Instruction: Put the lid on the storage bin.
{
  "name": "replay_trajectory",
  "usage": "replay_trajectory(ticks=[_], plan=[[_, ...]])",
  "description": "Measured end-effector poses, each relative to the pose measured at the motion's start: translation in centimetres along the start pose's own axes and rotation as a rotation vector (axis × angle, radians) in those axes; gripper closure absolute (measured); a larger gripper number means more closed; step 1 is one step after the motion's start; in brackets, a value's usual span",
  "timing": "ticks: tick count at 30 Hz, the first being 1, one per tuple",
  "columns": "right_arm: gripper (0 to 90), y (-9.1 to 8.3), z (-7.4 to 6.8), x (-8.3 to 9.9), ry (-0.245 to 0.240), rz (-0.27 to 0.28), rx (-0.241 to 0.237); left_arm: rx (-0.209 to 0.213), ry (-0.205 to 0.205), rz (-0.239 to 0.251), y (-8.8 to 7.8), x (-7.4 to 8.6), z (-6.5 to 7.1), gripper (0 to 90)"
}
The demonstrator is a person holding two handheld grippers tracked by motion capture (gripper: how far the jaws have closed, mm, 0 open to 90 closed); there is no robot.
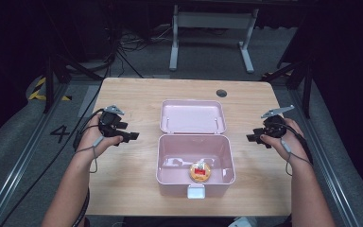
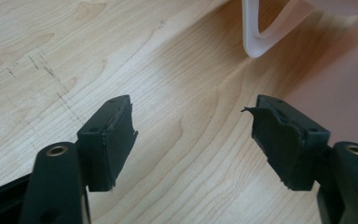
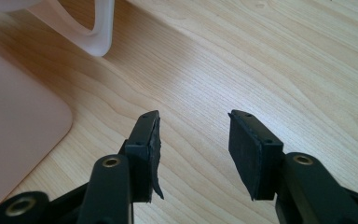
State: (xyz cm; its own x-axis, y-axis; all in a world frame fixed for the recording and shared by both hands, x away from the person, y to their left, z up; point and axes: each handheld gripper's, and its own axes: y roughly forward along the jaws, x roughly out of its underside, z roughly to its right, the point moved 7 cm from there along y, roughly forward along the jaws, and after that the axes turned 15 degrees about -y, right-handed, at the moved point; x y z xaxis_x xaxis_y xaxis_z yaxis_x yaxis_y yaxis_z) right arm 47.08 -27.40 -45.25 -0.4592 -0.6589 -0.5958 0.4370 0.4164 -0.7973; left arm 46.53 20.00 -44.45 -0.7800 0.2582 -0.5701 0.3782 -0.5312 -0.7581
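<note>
A pink lunch box (image 1: 168,156) stands open in the middle of the wooden table (image 1: 137,92), its lid (image 1: 192,116) laid back behind it. Inside, near the front, lies a round orange snack with a red and white label (image 1: 200,171). My left gripper (image 1: 131,137) is held over the table left of the box, open and holding nothing. In the left gripper view the jaws stand wide apart over bare wood (image 2: 193,133), with the pink box wall (image 2: 340,93) to the right. My right gripper (image 1: 253,137) hovers right of the box, open and holding nothing, its jaws apart (image 3: 193,149).
A white clip of the box's lid (image 2: 256,44) curves into the left gripper view; another (image 3: 95,37) shows in the right gripper view. A dark round hole (image 1: 221,92) sits at the table's far right. Beyond the table stand a white desk frame (image 1: 212,28) and floor cables.
</note>
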Motion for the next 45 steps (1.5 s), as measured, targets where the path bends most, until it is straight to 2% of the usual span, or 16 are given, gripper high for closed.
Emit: replay_trajectory(ticks=[3,5,7,12,13,14,15,18,20,24,27,29,33,38,41,45], plan=[[54.3,-0.1,0.0,0.2,-0.003,0.0,0.004,0.005,-0.011,0.006,-0.2,-0.2,0.1,27.8],[54.2,-0.2,0.0,0.3,0.001,0.001,0.002,-0.017,0.002,0.004,-0.3,-0.4,0.1,26.7],[54.1,-0.3,0.0,0.3,0.001,0.003,0.007,-0.016,0.0,0.01,-0.3,-0.4,0.2,26.8],[52.5,-0.5,0.1,0.5,0.015,0.013,0.014,0.058,-0.044,0.099,-0.8,-1.8,1.0,35.8],[52.5,-0.5,0.1,0.5,0.015,0.013,0.014,0.058,-0.044,0.099,-0.8,-1.8,1.0,36.4],[52.3,-0.5,0.2,0.5,0.015,0.017,0.016,0.083,-0.057,0.122,-1.1,-2.4,1.3,38.5],[52.2,-0.5,0.1,0.6,0.019,0.014,0.015,0.082,-0.061,0.13,-1.2,-2.8,1.4,41.8],[52.2,-0.5,0.1,0.6,0.021,0.009,0.013,0.078,-0.052,0.153,-1.4,-3.6,1.8,42.7],[52.1,-0.5,0.1,0.7,0.01,0.012,0.015,0.101,-0.057,0.165,-1.4,-4.4,2.5,44.4],[52.1,-0.7,0.1,0.8,0.009,0.012,0.017,0.09,-0.036,0.156,-1.2,-5.0,2.8,43.5],[52.0,-0.8,0.1,0.9,0.016,0.013,0.02,0.091,-0.029,0.176,-1.1,-5.7,2.8,42.5],[51.9,-0.8,0.1,1.0,0.019,0.009,0.017,0.107,-0.04,0.19,-0.8,-6.1,2.8,42.1],[51.8,-0.8,0.1,1.1,0.013,0.012,0.018,0.122,-0.037,0.193,-0.3,-6.8,2.8,42.2],[51.8,-0.8,0.1,1.1,0.011,0.012,0.021,0.133,-0.004,0.217,0.5,-8.0,2.8,39.7],[51.7,-0.7,0.1,1.2,0.013,0.01,0.023,0.12,0.01,0.211,1.0,-8.6,3.0,36.9],[51.8,-0.7,0.1,1.6,0.005,0.003,0.03,0.133,0.005,0.203,1.8,-9.4,3.5,36.1]])
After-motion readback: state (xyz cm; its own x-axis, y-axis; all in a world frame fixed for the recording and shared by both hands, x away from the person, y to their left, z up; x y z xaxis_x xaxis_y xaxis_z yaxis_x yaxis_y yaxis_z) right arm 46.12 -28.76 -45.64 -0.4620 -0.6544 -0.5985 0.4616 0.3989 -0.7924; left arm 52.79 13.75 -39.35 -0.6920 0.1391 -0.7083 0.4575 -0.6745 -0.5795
